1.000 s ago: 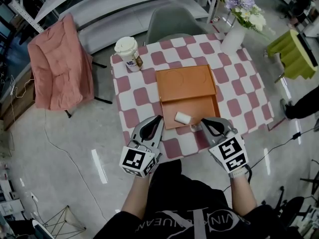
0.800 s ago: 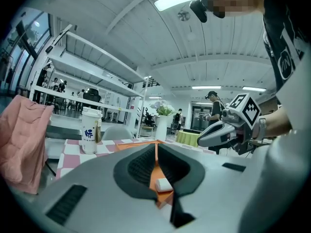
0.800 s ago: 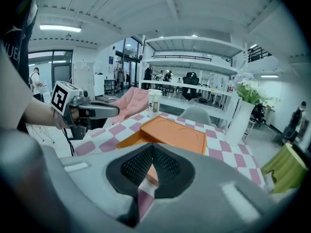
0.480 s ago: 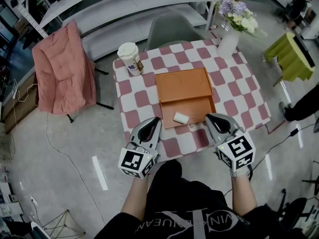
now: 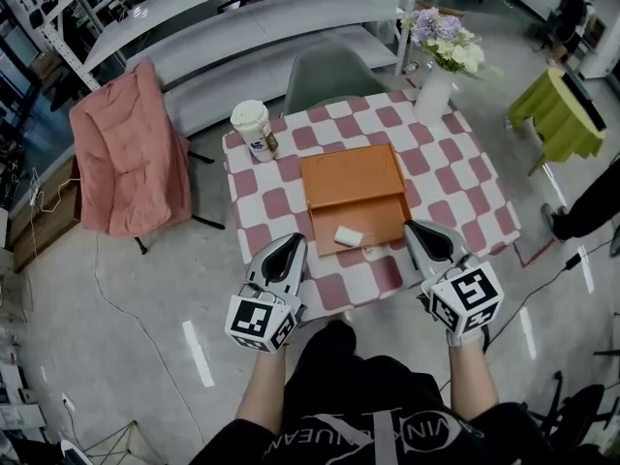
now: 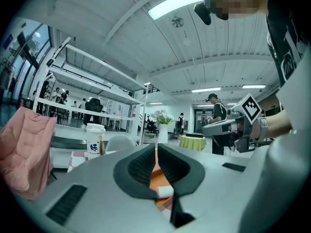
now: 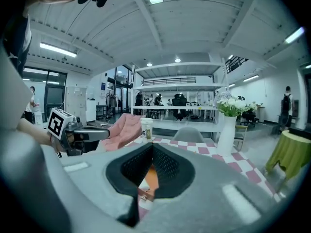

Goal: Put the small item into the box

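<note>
An orange box lies open on the checkered table, its lid lying just behind it. The small white item rests inside the box, toward its front left; the left gripper view shows it too, the white item low between the jaws. My left gripper hangs at the table's front edge, left of the box, jaws together and empty. At the box's front right corner my right gripper is also shut and holds nothing. Both are apart from the item.
A lidded paper cup stands at the table's far left corner, a white vase of flowers at the far right. A grey chair is behind the table, a pink-draped chair to the left, a green table to the right.
Both grippers have drawn back from the box toward me and risen; the right one has left the box's front edge. The white item stays in the box.
</note>
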A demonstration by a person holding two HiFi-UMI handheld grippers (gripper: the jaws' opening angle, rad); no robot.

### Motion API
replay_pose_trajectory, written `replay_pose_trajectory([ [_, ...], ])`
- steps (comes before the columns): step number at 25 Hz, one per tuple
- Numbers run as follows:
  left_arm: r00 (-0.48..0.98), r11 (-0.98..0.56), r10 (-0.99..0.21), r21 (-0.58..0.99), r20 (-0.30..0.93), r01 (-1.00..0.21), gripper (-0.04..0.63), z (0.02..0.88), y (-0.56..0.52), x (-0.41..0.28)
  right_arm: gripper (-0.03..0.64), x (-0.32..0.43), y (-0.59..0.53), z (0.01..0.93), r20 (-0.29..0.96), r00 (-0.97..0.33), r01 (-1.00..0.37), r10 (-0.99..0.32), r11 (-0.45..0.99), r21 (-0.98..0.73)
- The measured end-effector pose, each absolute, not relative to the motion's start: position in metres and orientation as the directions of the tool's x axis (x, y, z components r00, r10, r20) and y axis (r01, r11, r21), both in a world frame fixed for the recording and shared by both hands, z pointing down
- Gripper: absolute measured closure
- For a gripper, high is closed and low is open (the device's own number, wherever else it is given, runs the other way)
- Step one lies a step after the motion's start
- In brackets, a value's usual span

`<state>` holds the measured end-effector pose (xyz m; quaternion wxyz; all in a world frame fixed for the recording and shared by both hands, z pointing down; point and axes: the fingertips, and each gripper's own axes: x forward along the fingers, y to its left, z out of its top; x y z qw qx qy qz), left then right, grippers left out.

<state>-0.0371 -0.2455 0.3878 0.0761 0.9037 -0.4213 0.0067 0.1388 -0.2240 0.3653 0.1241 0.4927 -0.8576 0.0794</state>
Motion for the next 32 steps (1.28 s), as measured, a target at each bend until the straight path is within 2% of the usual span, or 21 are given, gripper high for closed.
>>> replay_pose_trajectory([
  [15,0.622,-0.617,-0.782,0.104,0.026,-0.780,0.575,0.362,-0.243,-0.050,0.611,0.146,-0.215,0.334,0.187,-0.468,-0.880,-0.864,0.475,-0.008],
  [32,0.578,-0.577,-0.816,0.086,-0.015,-0.812,0.575,0.338,-0.238,-0.075,0.611,0.153,-0.201,0.320,0.144,-0.454,-0.889,-0.879,0.457,-0.015],
])
